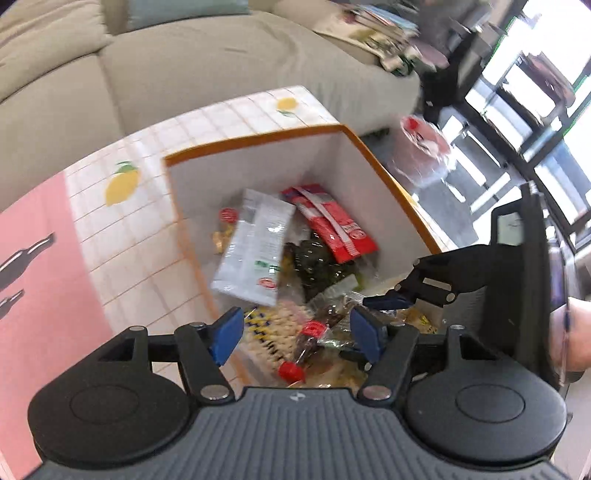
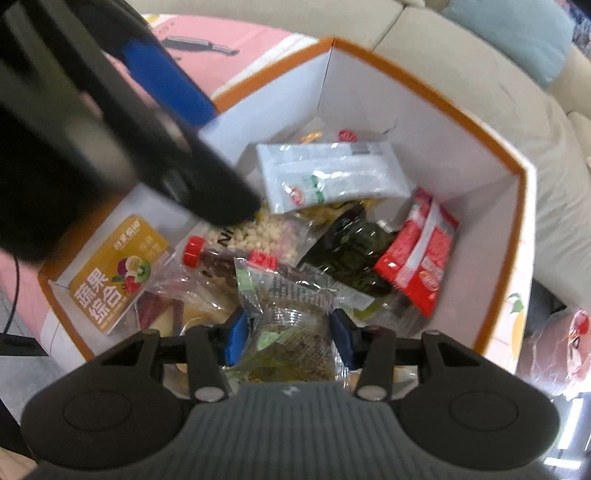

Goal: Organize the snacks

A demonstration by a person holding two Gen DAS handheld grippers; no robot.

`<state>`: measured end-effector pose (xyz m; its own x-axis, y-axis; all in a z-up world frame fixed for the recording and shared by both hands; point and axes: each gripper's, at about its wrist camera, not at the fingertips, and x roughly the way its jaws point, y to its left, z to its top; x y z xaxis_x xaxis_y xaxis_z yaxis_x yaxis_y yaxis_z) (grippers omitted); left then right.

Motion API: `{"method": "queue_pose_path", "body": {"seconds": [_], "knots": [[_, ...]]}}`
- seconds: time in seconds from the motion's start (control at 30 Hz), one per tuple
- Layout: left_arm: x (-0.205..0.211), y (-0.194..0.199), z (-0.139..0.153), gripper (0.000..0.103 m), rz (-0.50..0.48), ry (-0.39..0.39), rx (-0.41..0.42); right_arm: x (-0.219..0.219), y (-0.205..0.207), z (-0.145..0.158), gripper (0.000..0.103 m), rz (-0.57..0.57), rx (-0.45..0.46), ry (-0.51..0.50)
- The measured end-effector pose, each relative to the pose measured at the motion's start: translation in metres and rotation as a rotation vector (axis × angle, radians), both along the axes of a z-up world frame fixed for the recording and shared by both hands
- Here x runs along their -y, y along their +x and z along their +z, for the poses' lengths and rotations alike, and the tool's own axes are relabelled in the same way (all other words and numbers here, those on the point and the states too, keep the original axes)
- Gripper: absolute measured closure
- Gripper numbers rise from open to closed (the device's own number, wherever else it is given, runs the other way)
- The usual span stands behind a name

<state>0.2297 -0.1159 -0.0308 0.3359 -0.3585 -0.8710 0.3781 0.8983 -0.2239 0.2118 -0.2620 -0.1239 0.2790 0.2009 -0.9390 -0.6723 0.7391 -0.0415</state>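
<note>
A white-tiled tabletop (image 1: 140, 236) with lemon motifs is seen; an orange-rimmed box (image 1: 258, 140) and a pink sheet (image 1: 40, 280) are set on it.

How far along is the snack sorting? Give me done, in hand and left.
Done: the orange-rimmed box already holds a white packet, a red packet and other snacks. In hand: the right gripper clamps a clear-wrapped snack over the box; the left gripper is open and empty. Left: releasing that snack.

Home living room, beige sofa (image 1: 184, 66) with teal cushion (image 2: 517, 33), low table (image 1: 147, 236) under lemon-print tiled cloth, glass doors (image 1: 535, 122) at one side, cluttered papers (image 1: 376, 26) on the sofa end
</note>
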Motion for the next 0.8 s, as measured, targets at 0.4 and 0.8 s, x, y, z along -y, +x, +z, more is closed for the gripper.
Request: {"method": "queue_pose_path", "body": {"seconds": [0.4, 0.8], "knots": [[-0.059, -0.041, 0.016, 0.026, 0.171, -0.075, 0.046, -0.008, 0.001, 0.015, 0.034, -0.075, -0.007, -0.036], [-0.086, -0.105, 0.071, 0.027, 0.25, -0.077, 0.282, -0.002, -0.055, 0.116, 0.011, -0.197, 0.238, 0.132]]}}
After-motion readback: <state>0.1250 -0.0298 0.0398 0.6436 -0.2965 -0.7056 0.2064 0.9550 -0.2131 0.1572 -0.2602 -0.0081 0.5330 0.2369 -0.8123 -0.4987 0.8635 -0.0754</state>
